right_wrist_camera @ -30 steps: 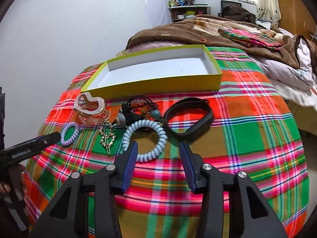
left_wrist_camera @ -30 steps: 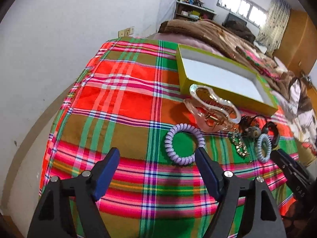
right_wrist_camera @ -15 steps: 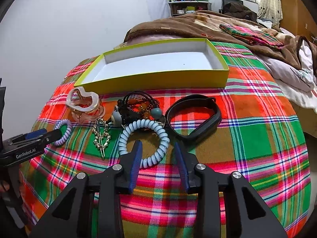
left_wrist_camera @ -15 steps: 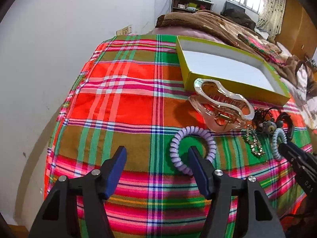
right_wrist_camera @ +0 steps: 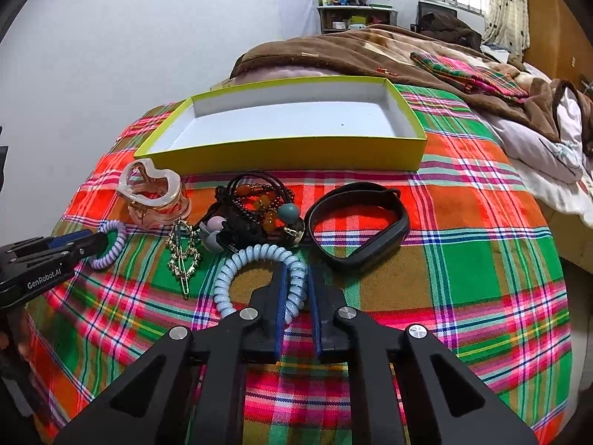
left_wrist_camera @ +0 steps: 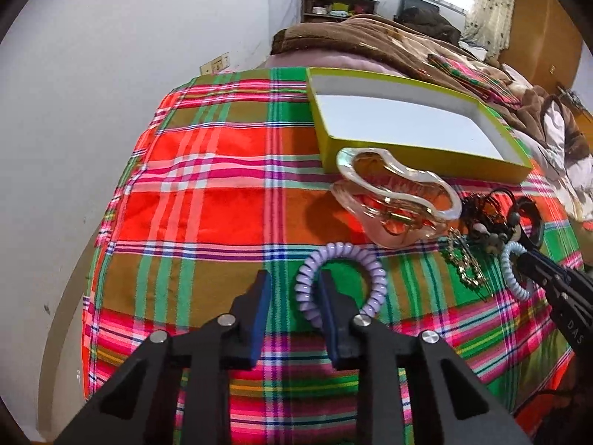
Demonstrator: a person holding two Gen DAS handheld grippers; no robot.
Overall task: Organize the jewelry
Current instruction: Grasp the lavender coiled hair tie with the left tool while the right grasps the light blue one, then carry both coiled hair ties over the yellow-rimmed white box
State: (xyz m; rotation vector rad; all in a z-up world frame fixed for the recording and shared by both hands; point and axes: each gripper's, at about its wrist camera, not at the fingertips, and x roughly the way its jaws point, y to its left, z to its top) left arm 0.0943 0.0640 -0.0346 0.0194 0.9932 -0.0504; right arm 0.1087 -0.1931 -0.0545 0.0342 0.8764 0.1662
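A purple coil hair tie (left_wrist_camera: 367, 270) lies on the plaid cloth; my left gripper (left_wrist_camera: 294, 278) straddles its near-left rim, jaws narrowed but still apart. It also shows in the right wrist view (right_wrist_camera: 111, 244). A light blue coil hair tie (right_wrist_camera: 237, 270) lies in front of my right gripper (right_wrist_camera: 296, 274), whose jaws stand close on either side of its right rim. A clear pink claw clip (left_wrist_camera: 393, 200), a gold hairpin (right_wrist_camera: 181, 256), a tangle of beaded ties (right_wrist_camera: 255, 211) and a black band (right_wrist_camera: 359, 222) lie before the empty yellow-green box (right_wrist_camera: 296, 148).
The plaid cloth (left_wrist_camera: 207, 207) covers a table against a white wall on the left. A bed with a brown blanket (right_wrist_camera: 370, 48) lies behind the box. The cloth drops off at the near and left edges.
Both grippers moved forward and down onto their coil ties and narrowed their jaws: the left around the purple tie's rim, the right around the blue tie's rim.
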